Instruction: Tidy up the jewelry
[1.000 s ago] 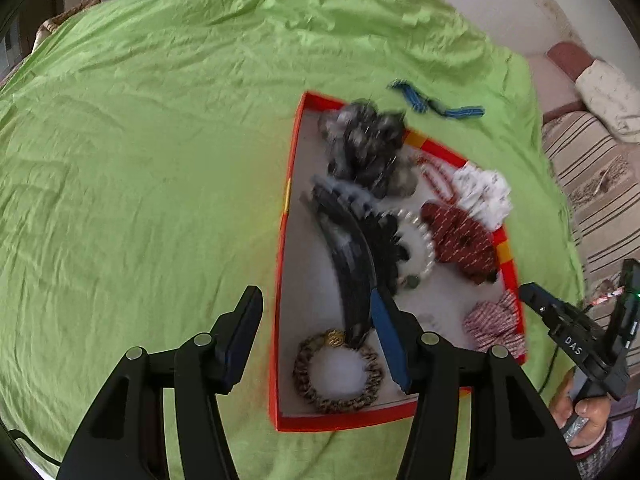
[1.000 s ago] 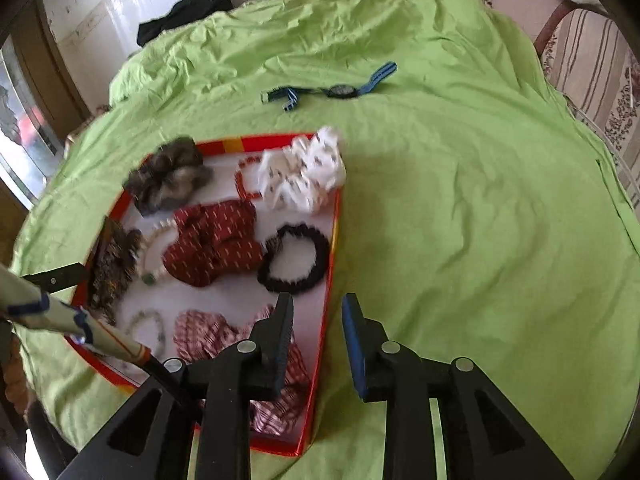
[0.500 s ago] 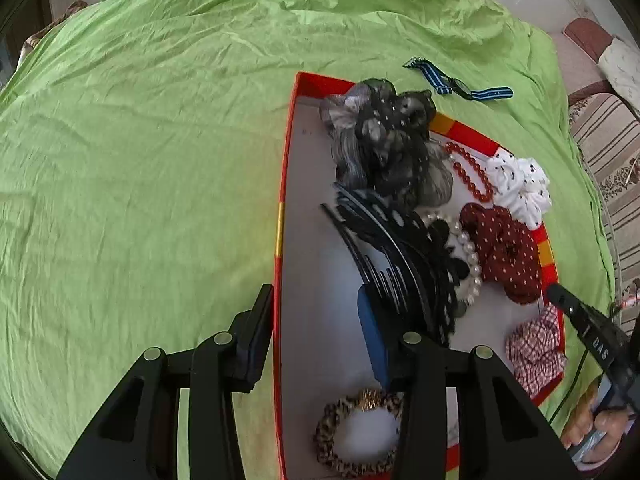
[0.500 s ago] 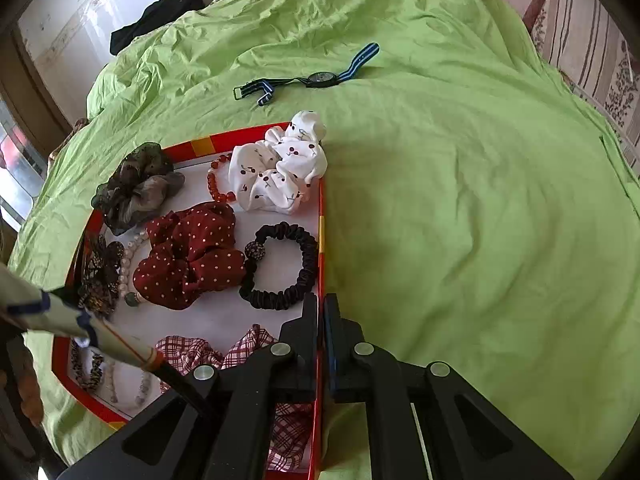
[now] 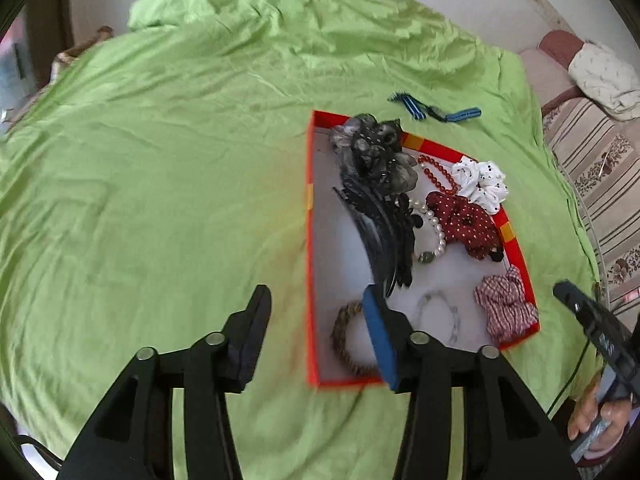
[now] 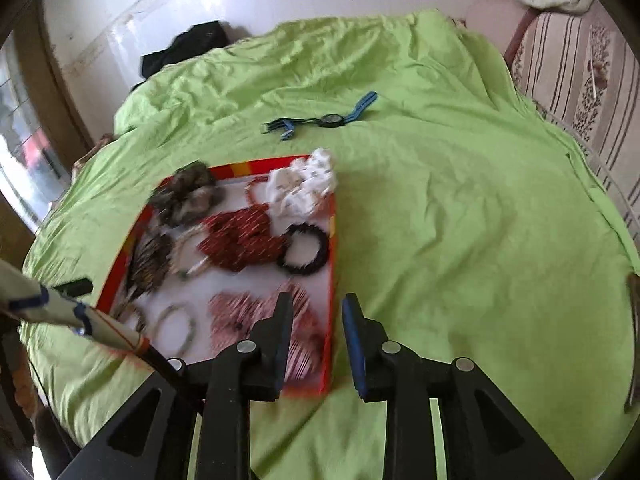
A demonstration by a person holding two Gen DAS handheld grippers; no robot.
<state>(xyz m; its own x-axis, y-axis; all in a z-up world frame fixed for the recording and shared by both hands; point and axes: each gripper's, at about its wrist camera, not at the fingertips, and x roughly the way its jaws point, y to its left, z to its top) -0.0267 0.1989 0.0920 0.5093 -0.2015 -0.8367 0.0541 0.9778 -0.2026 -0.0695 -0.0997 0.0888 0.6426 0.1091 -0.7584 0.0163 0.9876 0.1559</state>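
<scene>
Bed: green sheet (image 5: pixel 160 200) covers it, wrinkled, filling most of both views.
Sofa: striped cushion (image 5: pixel 592 160) beside the bed, on the right edge of the left wrist view.
Tray (image 5: pixel 309 240): red-rimmed with a white floor, lying flat on the sheet; all the sorted pieces sit inside it.
Left gripper (image 5: pixel 316 328): jaws have just been opening and stand moderately apart with nothing between them; it hangs over the tray's near left corner, one finger over the sheet, the blue-padded one over the tray.
Right gripper (image 6: pixel 316 332): jaws have just been opening to a narrow gap, nothing held; they straddle the tray's right rim near its front corner.
Hand (image 5: pixel 592 424): grips the right gripper's handle at the lower right of the left wrist view.
Grey scrunchie (image 5: pixel 372 148): far left corner of the tray.
Comb (image 5: pixel 384 236): black, long, just below the grey scrunchie.
Red scrunchie (image 5: pixel 464 220): dotted, middle of the tray, touching the white scrunchie (image 5: pixel 480 180) at the far right rim.
Checked scrunchie (image 5: pixel 504 308): near right corner.
Black band (image 6: pixel 306 250): against the right rim.
Pearl bracelet (image 5: pixel 434 232): between comb and red scrunchie.
Red beads (image 5: pixel 436 176): by the far rim.
Braided ring (image 5: pixel 348 340): near edge, partly behind the left gripper's finger.
Watch (image 6: pixel 332 121): blue strap, outside the tray, on the sheet beyond its far rim.
</scene>
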